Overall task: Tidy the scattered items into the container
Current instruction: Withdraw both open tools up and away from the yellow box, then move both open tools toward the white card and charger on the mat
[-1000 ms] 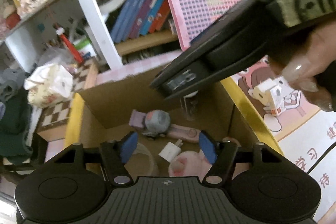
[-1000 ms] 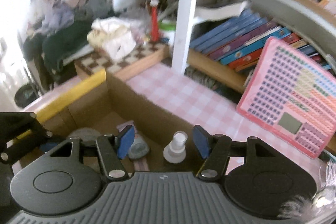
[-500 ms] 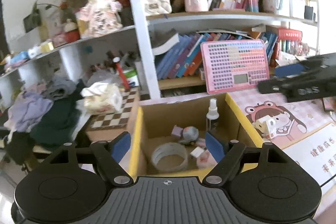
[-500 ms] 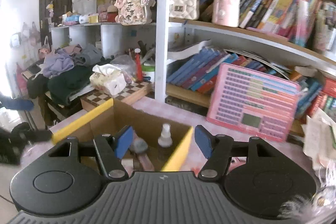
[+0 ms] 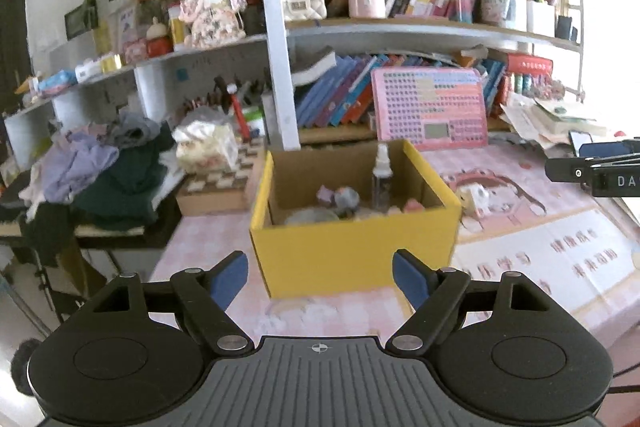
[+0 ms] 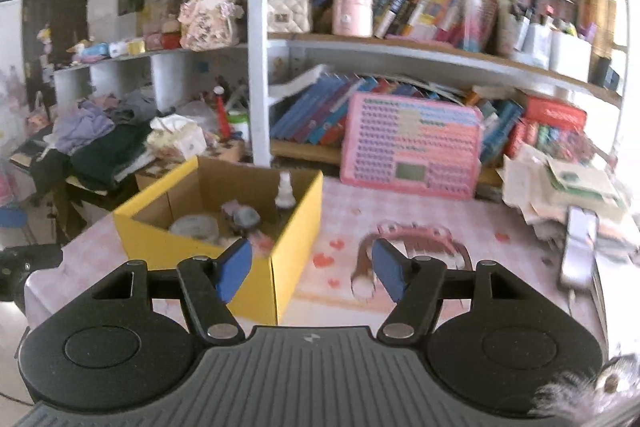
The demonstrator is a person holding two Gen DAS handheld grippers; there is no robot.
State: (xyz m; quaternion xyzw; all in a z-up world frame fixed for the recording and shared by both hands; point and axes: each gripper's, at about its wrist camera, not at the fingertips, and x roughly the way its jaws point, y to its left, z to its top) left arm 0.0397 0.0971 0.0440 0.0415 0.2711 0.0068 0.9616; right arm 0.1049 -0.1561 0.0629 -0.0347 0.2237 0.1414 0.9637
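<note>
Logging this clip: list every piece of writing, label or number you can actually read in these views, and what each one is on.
"DA", cut off by the frame edge: white letters on the right gripper.
Pink Chinese characters on the table mat: too blurred to read.
Book spines on the shelf: too small.
Pink grid board: cells unreadable.

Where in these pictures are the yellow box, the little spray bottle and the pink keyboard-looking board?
yellow box [image 5: 352,259], left wrist view, on its front outer wall.
spray bottle [image 5: 381,183], left wrist view, on its clear body inside the box.
pink board [image 6: 412,143], right wrist view, on its key grid.
</note>
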